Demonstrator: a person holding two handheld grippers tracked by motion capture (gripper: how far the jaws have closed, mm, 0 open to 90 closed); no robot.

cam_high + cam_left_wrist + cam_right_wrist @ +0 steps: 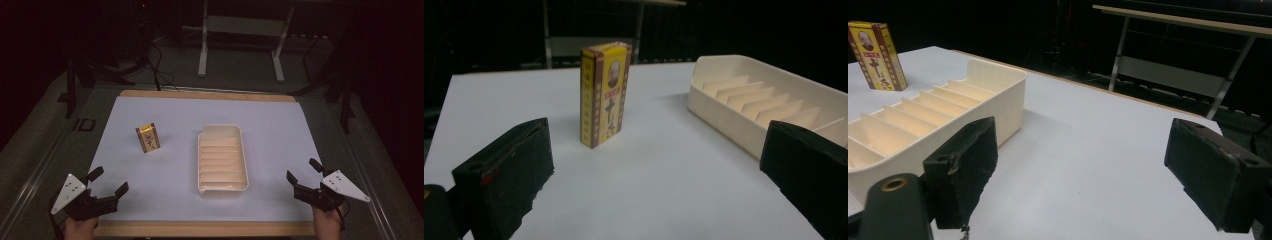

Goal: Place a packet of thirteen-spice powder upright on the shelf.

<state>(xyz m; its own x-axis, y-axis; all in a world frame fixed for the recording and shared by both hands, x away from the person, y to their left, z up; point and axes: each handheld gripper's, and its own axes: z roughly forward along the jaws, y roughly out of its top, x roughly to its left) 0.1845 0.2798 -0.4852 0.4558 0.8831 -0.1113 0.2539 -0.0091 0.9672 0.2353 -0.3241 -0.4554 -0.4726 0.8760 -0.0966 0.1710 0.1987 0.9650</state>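
- High view: your left hand-held gripper (106, 181) and right hand-held gripper (303, 174) wait at the near corners of the surface (280, 125), jaws spread, holding nothing. The box (148, 138) stands far-left, just left of the tray (222, 159).
- Left gripper view: the upright box (605, 93) sits framed between the wide jaws, well apart, ready for a reach.
- Right gripper view: the tray (998, 95) lies left, compartments empty.
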